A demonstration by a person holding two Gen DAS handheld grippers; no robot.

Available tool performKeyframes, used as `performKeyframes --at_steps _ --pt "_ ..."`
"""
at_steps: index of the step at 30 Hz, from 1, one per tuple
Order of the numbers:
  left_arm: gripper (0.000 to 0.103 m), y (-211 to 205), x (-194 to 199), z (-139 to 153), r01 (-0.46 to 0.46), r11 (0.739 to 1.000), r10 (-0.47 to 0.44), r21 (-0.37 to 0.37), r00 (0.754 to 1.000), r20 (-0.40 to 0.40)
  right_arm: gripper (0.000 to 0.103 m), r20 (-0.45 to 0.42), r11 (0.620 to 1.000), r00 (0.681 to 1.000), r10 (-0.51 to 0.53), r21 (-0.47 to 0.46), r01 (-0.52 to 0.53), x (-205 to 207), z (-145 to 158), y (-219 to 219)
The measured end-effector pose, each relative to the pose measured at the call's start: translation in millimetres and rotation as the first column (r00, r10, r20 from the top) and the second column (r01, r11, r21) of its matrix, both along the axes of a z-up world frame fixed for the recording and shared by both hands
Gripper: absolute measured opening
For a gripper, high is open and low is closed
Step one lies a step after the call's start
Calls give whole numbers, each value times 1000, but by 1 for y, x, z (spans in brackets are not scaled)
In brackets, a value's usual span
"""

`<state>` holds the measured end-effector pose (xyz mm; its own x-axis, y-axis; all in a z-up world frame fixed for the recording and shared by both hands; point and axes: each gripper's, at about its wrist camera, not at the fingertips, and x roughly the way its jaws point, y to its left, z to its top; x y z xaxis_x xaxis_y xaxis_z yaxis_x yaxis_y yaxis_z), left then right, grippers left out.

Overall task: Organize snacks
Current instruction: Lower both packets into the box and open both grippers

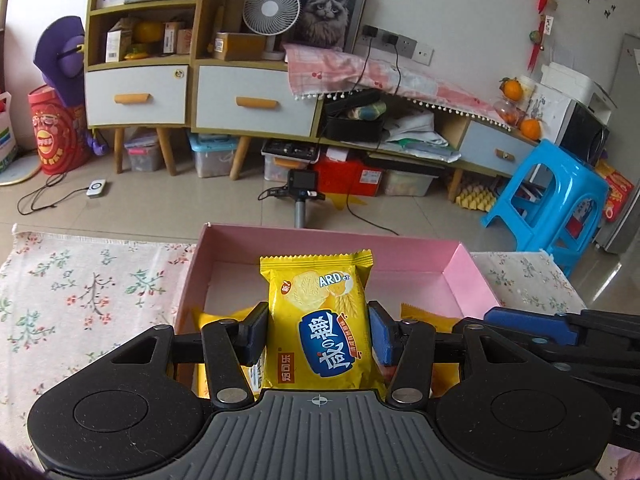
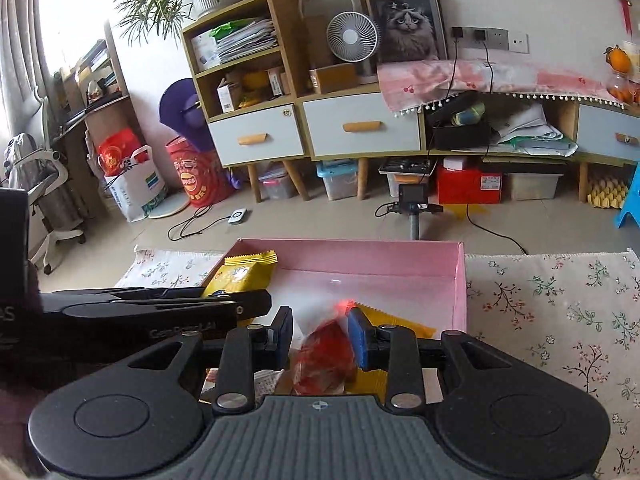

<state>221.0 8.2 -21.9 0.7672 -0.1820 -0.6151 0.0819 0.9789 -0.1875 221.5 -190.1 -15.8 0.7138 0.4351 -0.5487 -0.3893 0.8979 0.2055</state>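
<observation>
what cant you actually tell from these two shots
- Left wrist view: the left claw and its yellow cracker packet hide the near floor of the pink box; the number of yellow packets under it is unknown.
- Right wrist view: the red packet between the right claw fingers is blurred, its print unreadable, and firm contact is uncertain.
- Right wrist view: the white wrapper below is mostly covered by the claw body.
</observation>
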Motion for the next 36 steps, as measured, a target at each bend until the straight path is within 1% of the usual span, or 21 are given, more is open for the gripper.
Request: performKeyframes --at_steps 2,3,4,5,6,7,9,13,20,28,31,36 --pt "49 0 1 -3 -3 1000 3 8 1000 2 19 2 1000 1000 -1 4 1 -1 0 -2" --pt "53 1 1 -4 -11 1000 11 10 1000 4 20 3 1000 1000 -1 5 1 -1 0 -2" --pt "62 1 1 -5 -14 1000 14 5 1000 3 26 2 1000 1000 -2 4 2 -1 -1 -3" --pt "67 3 0 -6 -18 1000 18 -4 1000 3 34 1 1000 1000 -6 3 6 -1 -1 -4" --pt "73 5 0 -6 -24 1000 24 -12 1000 6 39 2 1000 1000 -11 2 11 -2 -1 -5" --pt "74 6 -2 -6 -26 999 26 -19 1000 10 44 3 1000 1000 -17 1 17 -2 0 -6" --pt "74 9 -2 -5 -23 999 23 -27 1000 8 46 3 1000 1000 -22 3 22 -2 0 -7" --pt "78 10 -9 -2 -23 999 23 -24 1000 5 56 0 1000 1000 -32 1 32 -4 3 -10" --pt "83 8 -27 5 -12 1000 12 -3 1000 -2 71 25 1000 1000 -16 -22 17 -16 13 -9" --pt "89 9 -51 15 -12 1000 13 22 1000 -5 81 53 999 999 4 -49 -2 -34 26 -11" --pt "92 10 -62 18 -13 1000 14 26 1000 -6 82 60 998 998 14 -64 -10 -42 29 -12" --pt "93 12 -79 23 -13 999 13 34 1000 -16 86 79 996 996 28 -87 -21 -58 35 -16"
